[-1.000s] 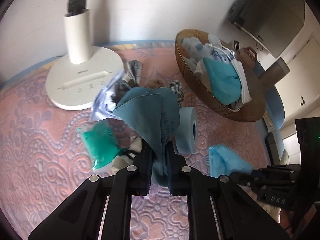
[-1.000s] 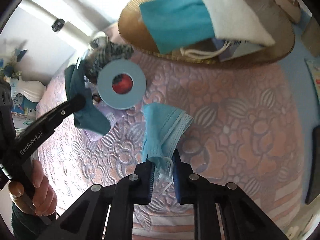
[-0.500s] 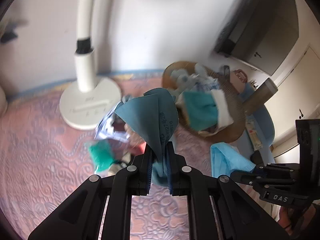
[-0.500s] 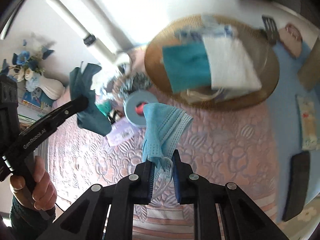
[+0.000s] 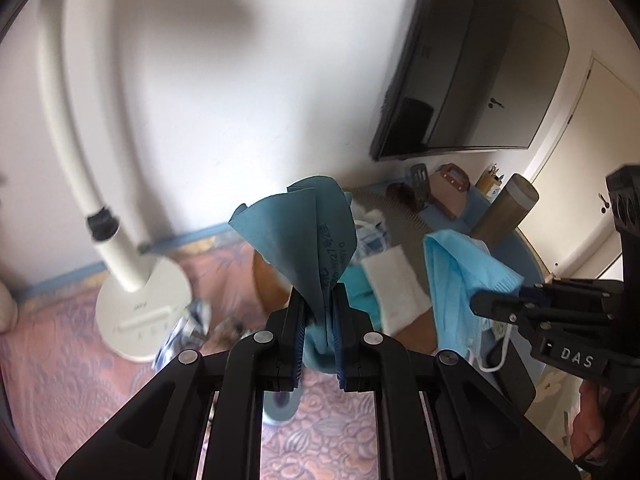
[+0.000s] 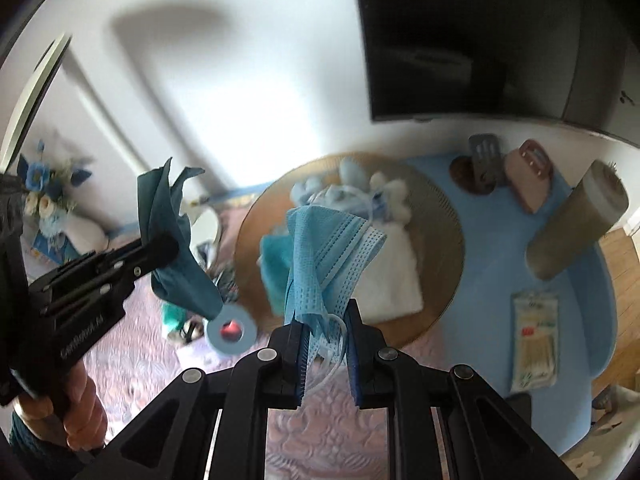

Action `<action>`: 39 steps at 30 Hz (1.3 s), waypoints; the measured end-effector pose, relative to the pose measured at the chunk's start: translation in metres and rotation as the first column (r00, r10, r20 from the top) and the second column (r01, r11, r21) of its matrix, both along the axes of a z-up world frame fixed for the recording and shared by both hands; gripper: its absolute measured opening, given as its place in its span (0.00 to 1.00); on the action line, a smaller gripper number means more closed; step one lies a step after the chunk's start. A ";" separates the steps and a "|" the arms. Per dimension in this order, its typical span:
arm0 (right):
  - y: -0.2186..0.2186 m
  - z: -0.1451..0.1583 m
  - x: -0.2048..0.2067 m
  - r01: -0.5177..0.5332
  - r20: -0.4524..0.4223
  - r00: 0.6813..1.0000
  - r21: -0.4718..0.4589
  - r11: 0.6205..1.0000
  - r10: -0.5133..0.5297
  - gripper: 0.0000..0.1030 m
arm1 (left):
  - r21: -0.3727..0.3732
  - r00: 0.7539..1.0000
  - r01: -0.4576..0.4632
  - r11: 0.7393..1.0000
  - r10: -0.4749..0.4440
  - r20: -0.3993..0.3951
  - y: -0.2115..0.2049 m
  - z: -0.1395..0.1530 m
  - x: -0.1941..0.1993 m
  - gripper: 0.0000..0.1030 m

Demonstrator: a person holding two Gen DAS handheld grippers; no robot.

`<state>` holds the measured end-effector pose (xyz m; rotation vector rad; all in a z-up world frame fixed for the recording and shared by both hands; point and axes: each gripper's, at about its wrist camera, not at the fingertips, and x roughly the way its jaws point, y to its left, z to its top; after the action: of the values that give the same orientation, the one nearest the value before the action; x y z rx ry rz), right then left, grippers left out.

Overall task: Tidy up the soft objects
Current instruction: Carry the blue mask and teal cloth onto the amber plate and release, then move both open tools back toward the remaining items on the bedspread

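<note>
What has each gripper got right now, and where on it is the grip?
The left gripper is shut on the bunched lower end of a teal cloth. The right gripper is shut on the gathered bottom edge of a light blue face mask.

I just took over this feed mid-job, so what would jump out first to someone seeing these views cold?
Both grippers are up in the air, each clamping something soft: the left gripper pinches a dark teal cloth, the right gripper a light blue face mask. Beyond them, the round wicker basket on the table already holds a teal cloth, a white cloth and other soft items.
</note>
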<state>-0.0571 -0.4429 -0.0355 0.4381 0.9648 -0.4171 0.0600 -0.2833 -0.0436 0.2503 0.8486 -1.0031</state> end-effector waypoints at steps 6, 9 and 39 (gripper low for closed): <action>-0.022 0.000 0.011 0.025 -0.002 1.000 -0.007 1.000 -0.025 0.15 | -0.017 1.000 0.005 1.000 -0.005 -0.004 -0.023 0.002 0.001 0.09; -0.030 -0.001 0.015 0.029 -0.004 1.000 -0.009 1.000 -0.030 0.15 | -0.014 1.000 0.012 1.000 -0.012 -0.004 -0.034 0.002 0.002 0.09; -0.025 -0.040 0.000 0.012 -0.053 0.999 0.068 0.998 -0.009 0.57 | 0.104 0.945 -0.241 0.965 0.258 -0.199 0.117 -0.071 0.011 0.46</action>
<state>-0.0571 -0.4683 -0.0756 0.4968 1.0304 -0.4076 0.0711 -0.1662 -0.1141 0.0987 1.0863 -0.7675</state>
